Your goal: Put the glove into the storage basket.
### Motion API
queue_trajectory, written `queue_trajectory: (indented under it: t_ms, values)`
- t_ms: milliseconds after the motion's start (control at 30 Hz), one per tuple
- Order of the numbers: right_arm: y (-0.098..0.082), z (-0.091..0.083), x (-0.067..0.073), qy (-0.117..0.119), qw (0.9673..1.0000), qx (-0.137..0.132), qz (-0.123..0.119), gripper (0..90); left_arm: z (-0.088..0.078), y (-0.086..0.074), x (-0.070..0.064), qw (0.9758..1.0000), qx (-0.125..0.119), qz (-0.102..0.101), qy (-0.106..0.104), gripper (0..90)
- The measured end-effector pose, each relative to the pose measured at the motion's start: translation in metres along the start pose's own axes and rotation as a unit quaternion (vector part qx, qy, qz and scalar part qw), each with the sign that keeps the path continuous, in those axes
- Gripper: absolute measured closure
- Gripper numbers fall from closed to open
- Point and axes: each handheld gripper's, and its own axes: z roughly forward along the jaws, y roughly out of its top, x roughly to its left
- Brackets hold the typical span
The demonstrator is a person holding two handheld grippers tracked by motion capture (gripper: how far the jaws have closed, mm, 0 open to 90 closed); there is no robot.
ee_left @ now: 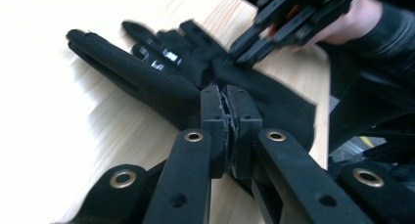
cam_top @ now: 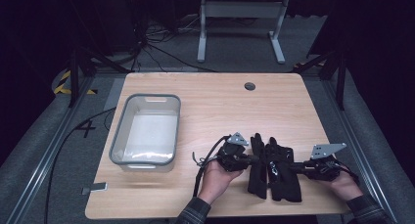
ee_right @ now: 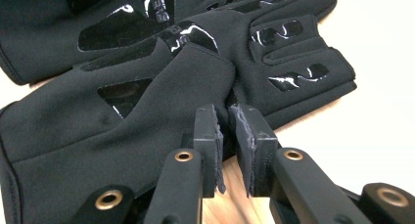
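Gloves point(cam_top: 274, 168), black, flat on table point(cam_top: 210, 101) near front edge, right of centre, side by side and touching, fingers pointing away from person. Left glove point(cam_top: 257, 165) with plain fabric up; right glove point(cam_top: 284, 170) showing glossy grip patches. Left gripper point(cam_top: 255, 159) in left hand point(cam_top: 219, 177), coming in from the left, tips at left glove's near edge. From left gripper view: jaws pressed together with almost no gap, tips against the dark fabric of the glove point(ee_left: 147, 84); cannot tell for sure whether cloth is pinched between them. Right gripper point(cam_top: 292, 166) in right hand point(cam_top: 345, 185), coming in from the right, tips at right glove's edge. From right gripper view: jaws close but with a narrow gap, a fold of glove point(ee_right: 161, 97) edge rising at the gap, bare wood visible below between the pads point(ee_right: 208, 131); grip on cloth not certain. Right gripper point(ee_left: 254, 43) also seen across the gloves in left gripper view, tips down on the far glove. Grey plate on top of each gripper, cables trailing toward person. Bin point(cam_top: 117, 145), clear with grey rim, on left half of table, well apart from gloves. Round hole point(cam_top: 250, 86) near table's far edge. Small grey tab point(cam_top: 96, 188) at front left corner. White desk frame point(cam_top: 240, 11) on floor beyond table.
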Motion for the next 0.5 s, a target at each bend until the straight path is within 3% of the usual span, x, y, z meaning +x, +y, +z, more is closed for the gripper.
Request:
queue_trajectory:
  t_ms: [500]
  values:
    - [0.016,0.017,0.002,0.012,0.9998,-0.004,-0.013,77.2,0.006,0.018,-0.003,0.9997,-0.007,0.01,-0.021,87.6]
